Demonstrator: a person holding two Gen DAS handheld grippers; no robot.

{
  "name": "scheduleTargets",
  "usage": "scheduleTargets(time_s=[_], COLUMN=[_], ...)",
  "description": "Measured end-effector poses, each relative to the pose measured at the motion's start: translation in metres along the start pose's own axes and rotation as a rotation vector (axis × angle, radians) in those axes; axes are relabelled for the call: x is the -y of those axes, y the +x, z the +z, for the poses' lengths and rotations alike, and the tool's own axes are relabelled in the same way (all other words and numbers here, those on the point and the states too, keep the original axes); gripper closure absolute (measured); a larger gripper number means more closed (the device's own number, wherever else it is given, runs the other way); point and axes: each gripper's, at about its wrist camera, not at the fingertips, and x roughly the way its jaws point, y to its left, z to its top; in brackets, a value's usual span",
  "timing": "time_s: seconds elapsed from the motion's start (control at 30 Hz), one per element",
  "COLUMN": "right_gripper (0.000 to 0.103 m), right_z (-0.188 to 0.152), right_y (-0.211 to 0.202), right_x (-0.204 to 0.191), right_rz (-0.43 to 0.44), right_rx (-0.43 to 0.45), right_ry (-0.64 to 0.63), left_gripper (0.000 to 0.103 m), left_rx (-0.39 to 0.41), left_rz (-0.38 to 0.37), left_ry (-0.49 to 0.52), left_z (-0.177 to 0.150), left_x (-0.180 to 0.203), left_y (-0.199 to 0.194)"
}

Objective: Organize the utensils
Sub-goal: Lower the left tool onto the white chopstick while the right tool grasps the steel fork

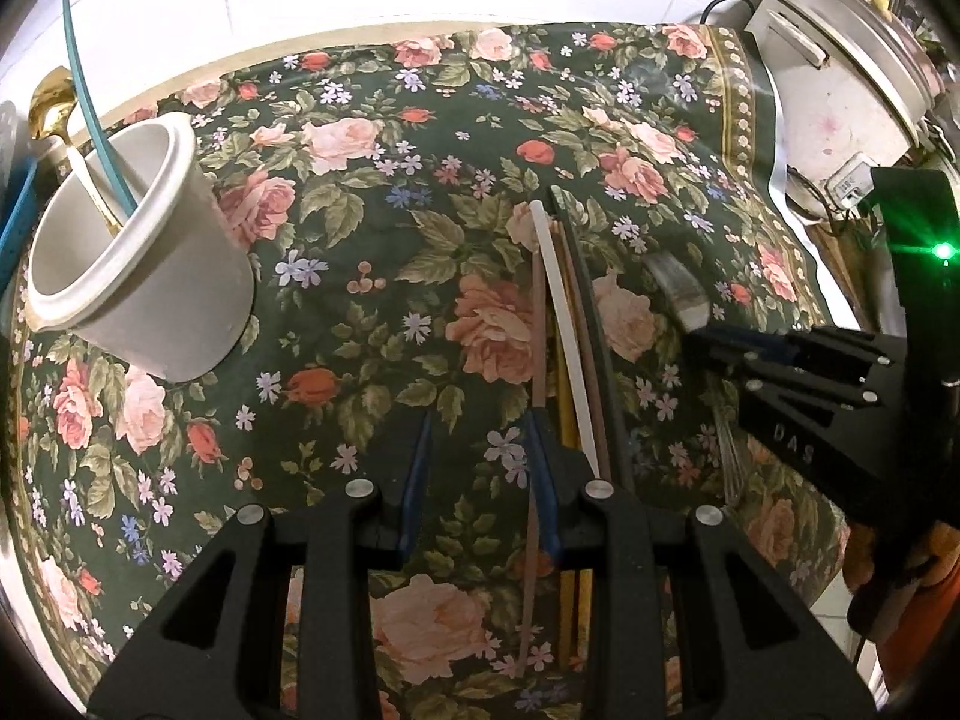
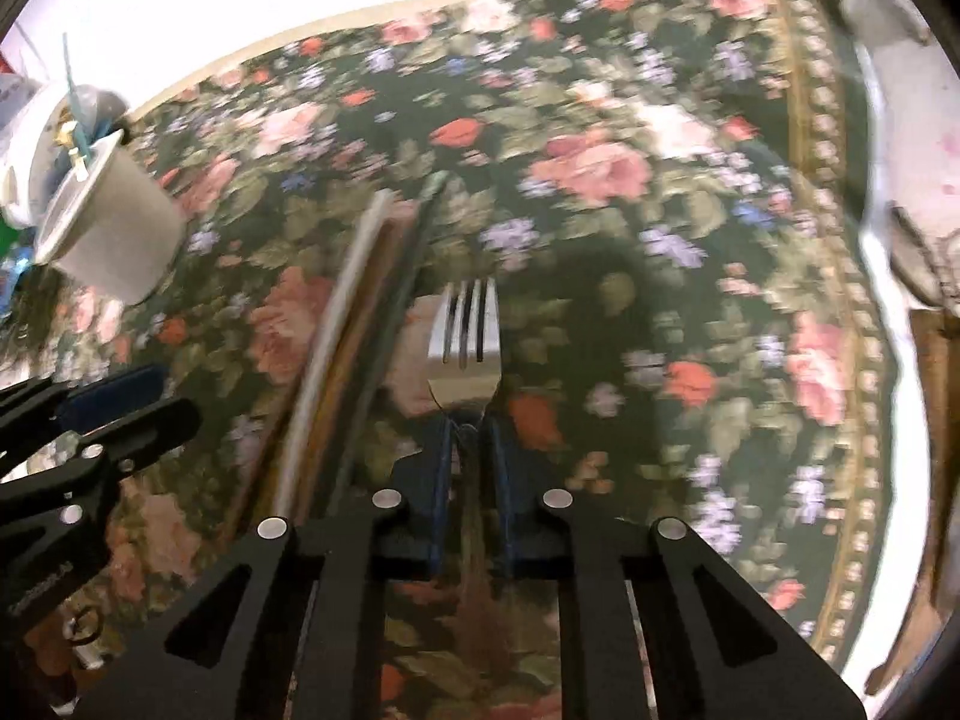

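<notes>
Silver metal fork (image 2: 465, 348): neck pinched by right gripper (image 2: 471, 450), right of the loose chopstick bundle (image 2: 354, 324). Left gripper (image 1: 480, 468) open, straddling one brown chopstick. Risk: the narrow pinch lets the fork swivel or slip on the way to the white ceramic holder cup (image 1: 144, 252), left of the bundle.

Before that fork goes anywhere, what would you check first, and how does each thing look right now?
1. Right gripper closed on the silver metal fork: ok.
2. Fork lifted clear of the floral tablecloth: cannot tell.
3. White ceramic utensil cup upright: ok.
4. Room in the cup beside the gold spoon and teal stick: ok.
5. Left gripper empty, open over the loose chopsticks: ok.
</notes>
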Motion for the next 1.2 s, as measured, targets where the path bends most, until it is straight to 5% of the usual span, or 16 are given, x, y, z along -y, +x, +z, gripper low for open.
scheduleTargets(time_s=[0.17, 0.23, 0.3, 0.57, 0.67, 1.0, 1.2], right_gripper=[0.084, 0.068, 0.063, 0.064, 0.079, 0.079, 0.079], right_z=[0.001, 0.002, 0.005, 0.021, 0.025, 0.016, 0.01], right_y=[-0.003, -0.003, -0.004, 0.006, 0.01, -0.013, -0.036], right_x=[0.011, 0.013, 0.017, 0.009, 0.004, 0.028, 0.045], right_rz=[-0.026, -0.009, 0.011, -0.065, -0.099, -0.001, 0.031], right_rx=[-0.006, -0.019, -0.015, 0.01, 0.018, 0.054, 0.1], right_ry=[0.007, 0.021, 0.048, 0.07, 0.051, 0.103, 0.125], left_gripper=[0.072, 0.072, 0.072, 0.072, 0.072, 0.073, 0.088], left_rx=[-0.006, -0.008, -0.009, -0.013, -0.015, -0.046, -0.085], left_rz=[-0.005, -0.004, -0.003, -0.011, -0.03, -0.076, -0.045], left_ry=[0.006, 0.007, 0.006, 0.014, 0.006, -0.02, -0.017], left_z=[0.0, -0.001, -0.001, 0.004, 0.011, 0.05, 0.059], left_x=[0.001, 0.0, 0.0, 0.005, 0.007, 0.027, 0.038], left_y=[0.001, 0.002, 0.002, 0.005, 0.007, 0.036, 0.058])
